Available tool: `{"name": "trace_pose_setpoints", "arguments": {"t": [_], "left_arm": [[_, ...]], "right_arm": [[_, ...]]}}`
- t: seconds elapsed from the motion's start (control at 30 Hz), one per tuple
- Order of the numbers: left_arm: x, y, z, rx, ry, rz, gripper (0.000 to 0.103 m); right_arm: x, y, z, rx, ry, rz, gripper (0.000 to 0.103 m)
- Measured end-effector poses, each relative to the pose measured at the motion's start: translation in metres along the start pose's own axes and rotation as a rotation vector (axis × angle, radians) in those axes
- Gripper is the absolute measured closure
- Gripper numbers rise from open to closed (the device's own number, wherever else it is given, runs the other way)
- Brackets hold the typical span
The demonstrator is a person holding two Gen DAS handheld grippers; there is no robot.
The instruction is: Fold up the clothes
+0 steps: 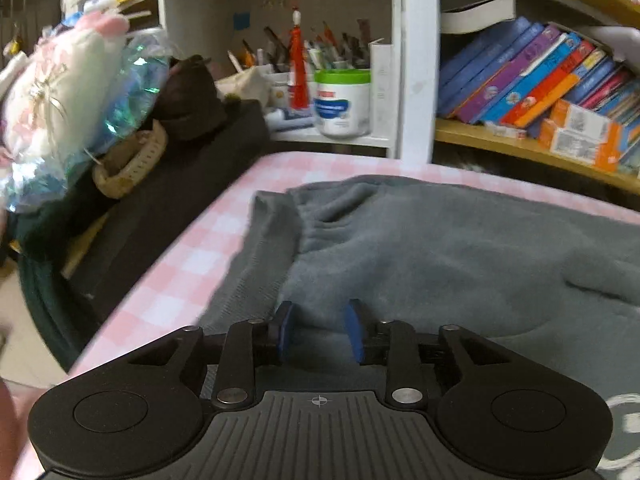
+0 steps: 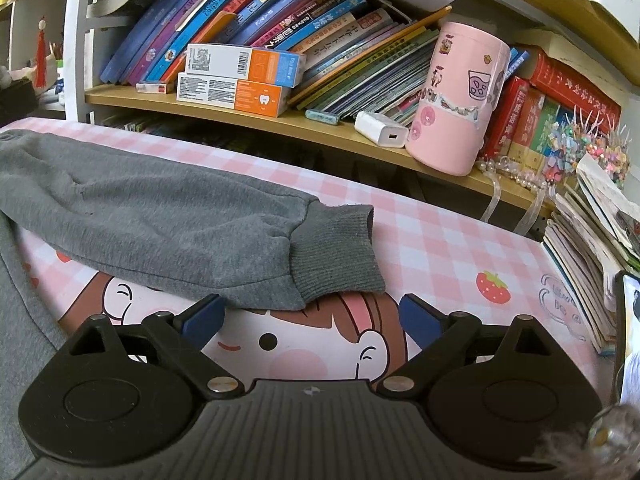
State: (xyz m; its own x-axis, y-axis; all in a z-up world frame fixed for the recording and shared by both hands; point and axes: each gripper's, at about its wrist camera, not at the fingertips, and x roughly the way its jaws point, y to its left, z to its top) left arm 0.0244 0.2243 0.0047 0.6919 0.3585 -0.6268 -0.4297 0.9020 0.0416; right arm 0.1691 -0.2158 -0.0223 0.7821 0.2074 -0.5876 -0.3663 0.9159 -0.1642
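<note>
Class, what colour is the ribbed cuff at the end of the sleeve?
Grey, like the rest of the sleeve; the ribbed cuff shows best in the right wrist view.

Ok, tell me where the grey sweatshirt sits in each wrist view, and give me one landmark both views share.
Left wrist: the grey sweatshirt fills the centre and right, spread on the pink checked table cover, beyond the left gripper.
Right wrist: its sleeve runs from the left edge to centre, cuff just ahead of the right gripper.
Shared landmark: the orange-and-white boxes on the bookshelf.
</note>
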Motion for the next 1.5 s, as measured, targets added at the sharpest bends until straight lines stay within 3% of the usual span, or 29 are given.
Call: {"name": "trace_pose_setpoints", "arguments": {"t": [0.13,0.27,0.5,0.67,0.73,0.77,0.8,0.93,1.03,1.17,1.27,1.37,1.4,1.47,1.5], "left_arm": [[0.006,0.018,0.010,-0.160,0.031,0.001,0.075],[-0.017,0.009,0.005,-0.190,-0.008,0.025,0.070],[-0.089,-0.029,-0.034,-0.029,-0.105,-0.085,0.070],[-0.113,-0.060,-0.051,0.149,-0.127,-0.116,0.060],[-0.113,-0.067,-0.046,0.199,-0.127,-0.116,0.060],[-0.112,-0.068,-0.044,0.200,-0.126,-0.119,0.060],[-0.111,-0.070,-0.042,0.201,-0.126,-0.121,0.060],[-0.112,-0.076,-0.049,0.213,-0.112,-0.172,0.056],[-0.117,-0.074,-0.056,0.250,-0.120,-0.132,0.053],[-0.116,-0.039,-0.055,0.126,-0.093,-0.062,0.053],[-0.117,-0.007,-0.059,0.027,-0.064,-0.007,0.053],[-0.118,0.016,-0.065,-0.020,-0.075,0.098,0.053],[-0.118,0.023,-0.065,-0.038,-0.083,0.132,0.050],[-0.113,0.034,-0.067,-0.064,-0.085,0.175,0.031],[-0.109,0.037,-0.068,-0.073,-0.076,0.186,0.030]], "right_arm": [[0.001,-0.006,0.000,0.033,0.009,0.020,0.009],[0.001,-0.015,-0.001,0.083,0.011,0.069,0.009],[-0.019,-0.031,0.005,0.148,-0.059,0.120,0.009],[-0.033,-0.041,0.011,0.175,-0.099,0.148,0.012],[-0.038,-0.041,0.013,0.175,-0.109,0.163,0.024],[-0.040,-0.041,0.013,0.176,-0.110,0.156,0.040],[-0.042,-0.041,0.013,0.177,-0.109,0.150,0.050],[-0.059,-0.033,0.006,0.154,-0.090,0.187,0.049],[-0.086,-0.014,-0.007,0.064,-0.106,0.268,0.046],[-0.121,0.010,-0.033,-0.076,-0.122,0.286,0.047],[-0.136,0.006,-0.052,-0.085,-0.108,0.199,0.049],[-0.142,-0.007,-0.063,-0.062,-0.070,0.118,0.048],[-0.145,-0.011,-0.066,-0.057,-0.062,0.095,0.042],[-0.149,-0.018,-0.069,-0.042,-0.055,0.075,0.031],[-0.151,-0.019,-0.071,-0.035,-0.048,0.073,0.031]]}}
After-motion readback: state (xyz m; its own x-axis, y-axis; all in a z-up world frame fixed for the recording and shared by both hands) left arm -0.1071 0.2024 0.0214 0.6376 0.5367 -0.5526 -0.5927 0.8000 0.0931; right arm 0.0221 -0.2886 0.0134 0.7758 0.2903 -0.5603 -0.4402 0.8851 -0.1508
